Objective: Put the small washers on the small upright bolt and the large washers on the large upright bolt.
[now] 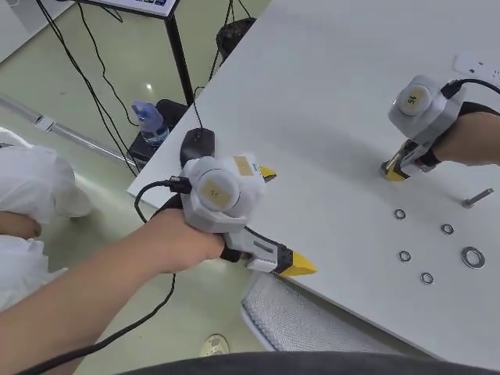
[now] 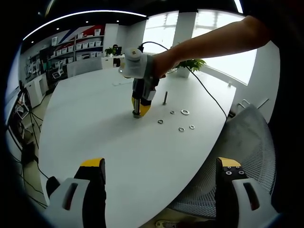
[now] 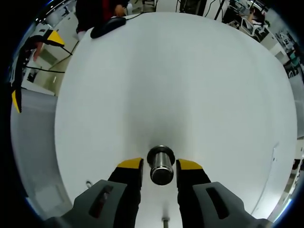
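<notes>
The large bolt (image 3: pixel 161 166) is being steadied upright on the table (image 1: pixel 328 94), clenched between the right tongs (image 1: pixel 396 170). The left tongs (image 2: pixel 160 164) are being held released, well apart from that bolt. Small washers (image 1: pixel 404 256) and the small bolt (image 1: pixel 476 198) are sitting near it. Releasing the bolt and fetching a washer is probably being called for next.

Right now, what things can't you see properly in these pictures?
- Large bolt: right gripper view, can't tell whether the right gripper's fingers squeeze it or just flank it.
- Large bolt again: head view, almost all hidden behind that gripper.
- White object: head view, cut off by the right edge.
- Small washers: left gripper view, too tiny for detail.
</notes>
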